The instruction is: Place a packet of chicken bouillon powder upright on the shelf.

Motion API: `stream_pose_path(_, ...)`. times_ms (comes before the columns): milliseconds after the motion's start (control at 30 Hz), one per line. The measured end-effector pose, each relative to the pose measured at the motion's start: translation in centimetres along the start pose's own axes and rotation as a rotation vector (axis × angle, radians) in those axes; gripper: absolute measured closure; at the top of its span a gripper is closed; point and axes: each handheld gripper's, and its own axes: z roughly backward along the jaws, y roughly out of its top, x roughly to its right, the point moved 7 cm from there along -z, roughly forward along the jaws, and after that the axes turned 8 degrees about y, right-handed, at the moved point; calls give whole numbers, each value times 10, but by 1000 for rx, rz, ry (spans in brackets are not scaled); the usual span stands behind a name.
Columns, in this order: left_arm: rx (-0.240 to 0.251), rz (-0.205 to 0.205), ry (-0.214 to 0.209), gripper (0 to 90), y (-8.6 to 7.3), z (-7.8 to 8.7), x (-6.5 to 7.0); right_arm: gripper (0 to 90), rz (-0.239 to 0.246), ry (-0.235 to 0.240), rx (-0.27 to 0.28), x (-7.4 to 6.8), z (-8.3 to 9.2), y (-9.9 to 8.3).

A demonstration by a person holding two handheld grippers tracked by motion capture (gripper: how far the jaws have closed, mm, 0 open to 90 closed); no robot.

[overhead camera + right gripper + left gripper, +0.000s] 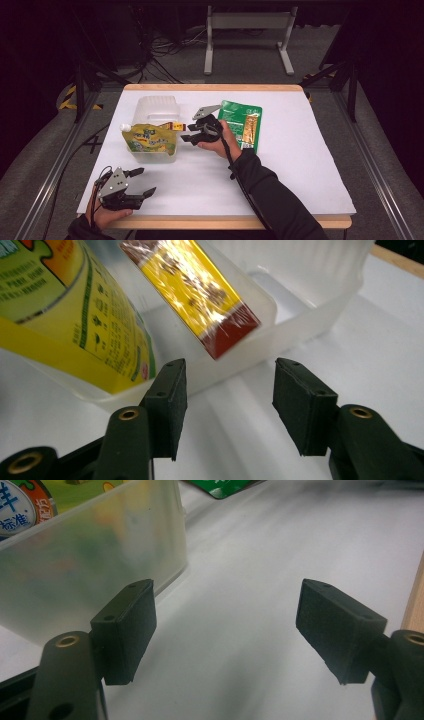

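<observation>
A translucent plastic tub (156, 107) stands at the table's back left. A yellow-green spouted pouch (150, 140) lies tilted over its near end, and a small gold and brown bar packet (175, 126) pokes over its right rim. My right gripper (188, 133) points left at that rim, open, its jaws just short of the bar packet (192, 290) and empty. A green packet (241, 122) lies flat behind the right hand. My left gripper (146, 181) rests open near the front left corner, nothing between its pads, facing the tub (90, 570).
The white table top (290, 165) has a wooden edge at front and back. Metal rails run along both sides of the table. A grey metal stand (247, 35) and cables sit on the floor beyond the far edge.
</observation>
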Motion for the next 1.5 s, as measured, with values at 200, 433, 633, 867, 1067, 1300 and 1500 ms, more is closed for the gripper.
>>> stream_pose_path(200, -1, 0, -6, 252, -1, -1, 0, 718, 59, -44, 92, 0, -3, 13)
stream_pose_path(433, -4, -7, -14, 253, -1, -1, 1, 777, 104, -72, 119, 0, -9, 35)
stream_pose_path(633, -7, -12, -22, 255, -2, -2, 2, 782, 97, -57, 132, 0, -19, 48)
stream_pose_path(867, -3, -13, -25, 256, -2, -1, 2, 779, 94, -49, 120, -1, -27, 50)
stream_pose_path(1067, -6, -9, -21, 255, -1, -2, 4, 757, 65, -72, 142, 8, -7, 43)
stream_pose_path(1300, -21, -9, -40, 260, -2, -5, 8, 739, 47, -100, 140, 12, 26, 30)
stream_pose_path(1500, -22, -10, -42, 244, 1, -6, 13, 697, 29, -128, 143, 16, 59, 16)
